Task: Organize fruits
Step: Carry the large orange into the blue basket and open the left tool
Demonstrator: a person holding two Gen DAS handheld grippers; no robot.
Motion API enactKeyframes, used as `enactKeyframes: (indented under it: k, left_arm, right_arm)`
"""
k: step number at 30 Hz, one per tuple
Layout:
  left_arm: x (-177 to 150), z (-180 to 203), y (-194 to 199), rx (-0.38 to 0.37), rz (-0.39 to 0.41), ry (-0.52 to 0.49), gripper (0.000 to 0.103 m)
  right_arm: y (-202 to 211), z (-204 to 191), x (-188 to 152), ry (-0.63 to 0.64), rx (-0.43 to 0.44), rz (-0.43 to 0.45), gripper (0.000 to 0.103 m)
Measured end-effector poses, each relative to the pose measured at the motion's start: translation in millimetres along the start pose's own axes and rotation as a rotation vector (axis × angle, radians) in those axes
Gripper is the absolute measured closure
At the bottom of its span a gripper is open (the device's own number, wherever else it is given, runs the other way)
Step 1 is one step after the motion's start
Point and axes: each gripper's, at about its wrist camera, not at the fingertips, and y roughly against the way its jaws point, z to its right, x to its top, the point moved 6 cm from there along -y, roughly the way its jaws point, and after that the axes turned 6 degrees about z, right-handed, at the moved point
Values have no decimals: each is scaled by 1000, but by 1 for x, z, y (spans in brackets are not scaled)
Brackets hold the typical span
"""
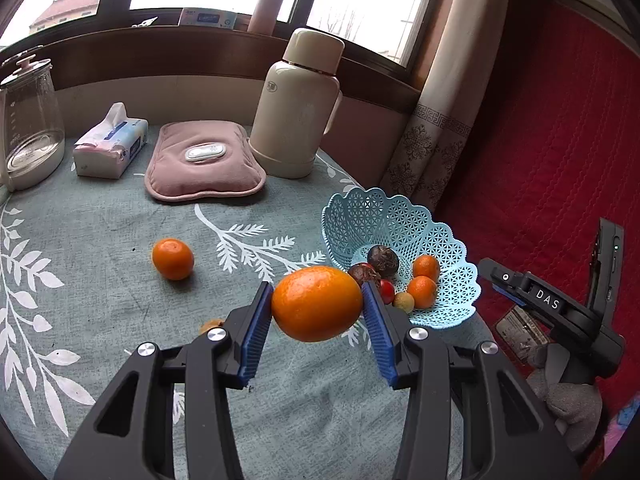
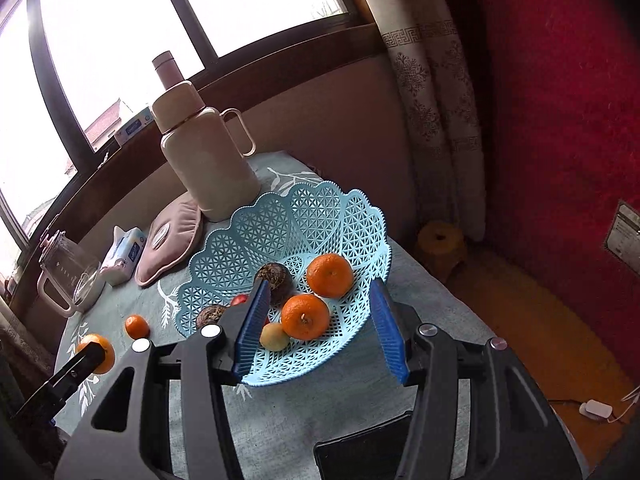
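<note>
My left gripper (image 1: 317, 300) is shut on a large orange (image 1: 316, 304) and holds it above the tablecloth, just left of the light blue lattice basket (image 1: 452, 280). The basket holds two small oranges (image 2: 330, 275), two dark round fruits (image 2: 276, 278), a red fruit and a pale yellow one (image 2: 274, 337). Another small orange (image 1: 173, 259) lies on the cloth to the left. My right gripper (image 2: 316, 328) is open and empty, hovering over the basket's (image 2: 240, 248) near rim. The held orange also shows in the right wrist view (image 2: 100, 350).
A cream thermos (image 1: 296, 104), a pink hot-water pad (image 1: 204, 160), a tissue pack (image 1: 110, 142) and a glass kettle (image 1: 30, 120) stand at the table's back. A small brownish bit (image 1: 211, 325) lies near my left fingers. The table edge drops off right of the basket.
</note>
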Motion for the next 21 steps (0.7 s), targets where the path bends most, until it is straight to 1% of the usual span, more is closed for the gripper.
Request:
enactKeyframes:
  k: [5,12,17,21]
  left_arm:
    - [2,34,-19,-47,-6,-55,57]
    - [-5,70,-47,-100,-48,-125,57]
    - [-13,81,-65,-110,-80,-147,57]
    - [-18,84,-74,-117,-91,-158,57]
  right_arm:
    - [4,7,3,-22,15,17,50]
    - [4,17,5,-48,21,13,50]
    - [3,18,5,-57,28,9,49]
    - [3,19,4,-62,31,8,49]
